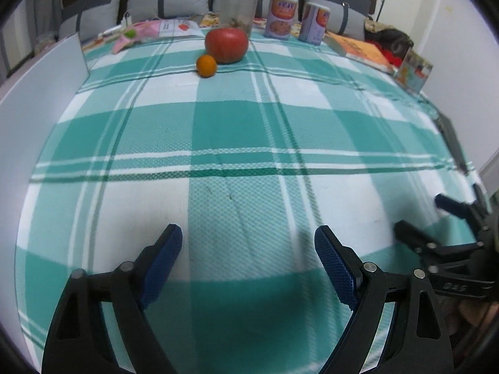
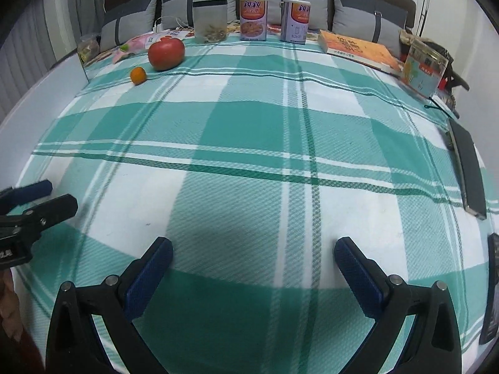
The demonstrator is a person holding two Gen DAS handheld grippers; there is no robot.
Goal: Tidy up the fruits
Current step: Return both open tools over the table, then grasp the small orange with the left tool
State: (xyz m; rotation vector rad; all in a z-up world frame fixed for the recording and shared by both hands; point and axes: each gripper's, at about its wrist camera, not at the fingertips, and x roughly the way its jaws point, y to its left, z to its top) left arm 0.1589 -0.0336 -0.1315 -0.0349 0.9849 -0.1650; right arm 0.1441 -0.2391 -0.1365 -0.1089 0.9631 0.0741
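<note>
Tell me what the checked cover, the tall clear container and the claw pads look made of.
Checked cover: woven cloth, matte, with visible textured weave. Tall clear container: probably transparent plastic or glass; contents show through. Left claw pads: blue, likely rubber, with a knurled grip texture.

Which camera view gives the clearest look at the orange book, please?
The right wrist view: the orange book lies whole, its cover and page edge visible near the far right pillows. The left wrist view shows it smaller, squeezed toward the frame's edge.
</note>
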